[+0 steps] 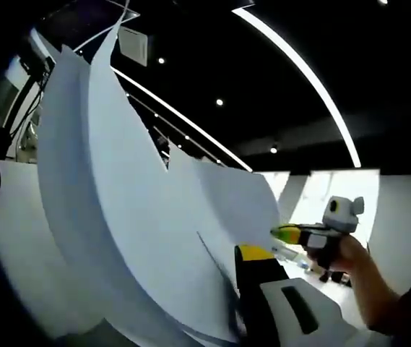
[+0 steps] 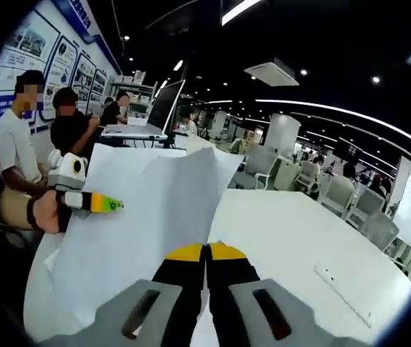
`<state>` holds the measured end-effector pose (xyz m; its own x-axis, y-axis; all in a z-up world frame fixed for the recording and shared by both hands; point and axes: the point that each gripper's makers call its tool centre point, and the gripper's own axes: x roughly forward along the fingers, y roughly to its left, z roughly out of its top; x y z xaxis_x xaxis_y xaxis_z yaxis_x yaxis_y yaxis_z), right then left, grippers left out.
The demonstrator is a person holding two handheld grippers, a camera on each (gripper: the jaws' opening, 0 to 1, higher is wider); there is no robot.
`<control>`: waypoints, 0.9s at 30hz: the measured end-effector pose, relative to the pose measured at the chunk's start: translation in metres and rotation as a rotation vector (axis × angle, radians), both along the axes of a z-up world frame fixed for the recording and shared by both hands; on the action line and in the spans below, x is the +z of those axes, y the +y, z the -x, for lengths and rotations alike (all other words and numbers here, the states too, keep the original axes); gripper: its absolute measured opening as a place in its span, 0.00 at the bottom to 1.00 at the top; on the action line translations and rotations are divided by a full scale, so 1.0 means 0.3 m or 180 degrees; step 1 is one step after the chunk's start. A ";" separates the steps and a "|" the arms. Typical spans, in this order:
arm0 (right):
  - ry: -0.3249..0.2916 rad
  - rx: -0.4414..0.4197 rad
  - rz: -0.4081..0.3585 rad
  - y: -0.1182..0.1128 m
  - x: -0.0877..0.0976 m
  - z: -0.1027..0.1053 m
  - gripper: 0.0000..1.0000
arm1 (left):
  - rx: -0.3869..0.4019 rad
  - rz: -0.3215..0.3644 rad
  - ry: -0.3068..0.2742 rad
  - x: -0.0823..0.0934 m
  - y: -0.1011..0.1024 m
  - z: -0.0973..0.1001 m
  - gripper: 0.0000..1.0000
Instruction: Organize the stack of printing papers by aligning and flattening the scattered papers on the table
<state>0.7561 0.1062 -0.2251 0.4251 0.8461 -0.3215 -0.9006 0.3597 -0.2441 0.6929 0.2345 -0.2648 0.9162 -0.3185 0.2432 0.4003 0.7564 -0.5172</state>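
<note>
White papers (image 1: 118, 217) are standing lifted off the table (image 1: 17, 238), fanning upward in several curved sheets. The left gripper (image 1: 252, 253), yellow-tipped, is pinching their lower edge with its jaws closed. Across the sheets, a hand (image 1: 353, 254) is holding the right gripper (image 1: 286, 234) at the papers' far edge. Ceiling light strips (image 1: 313, 79) are glowing overhead.

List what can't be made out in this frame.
- Left gripper view: the paper sheets hide most of the table and one side of the left claw, so its grip on the paper is unclear.
- Right gripper view: the right claw looks shut at the sheets' edge; the contact itself is hidden.
- Right gripper view: the wall posters are too small to read.
- How many sheets there are: overlapped.
</note>
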 end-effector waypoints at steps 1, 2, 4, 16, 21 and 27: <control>-0.0018 0.0016 -0.0008 0.007 0.003 0.005 0.00 | 0.0000 0.0002 0.0000 0.000 0.000 0.000 0.18; -0.0032 0.0028 -0.0018 0.012 0.005 0.010 0.00 | -0.0002 0.0006 -0.0001 0.000 0.000 0.000 0.18; -0.0059 0.0057 -0.0029 0.024 0.009 0.018 0.00 | -0.0003 0.0015 -0.0005 0.001 0.001 0.001 0.18; -0.0072 0.0136 -0.0085 0.084 0.016 0.046 0.00 | -0.0078 0.0164 -0.0078 0.022 -0.001 0.011 0.24; -0.0017 0.0170 -0.0194 0.103 0.027 0.055 0.00 | -0.0083 0.0379 -0.0123 0.038 0.019 0.017 0.28; -0.0095 0.0108 -0.0233 0.102 0.047 0.039 0.00 | -0.0116 0.0385 -0.0126 0.042 0.010 0.017 0.31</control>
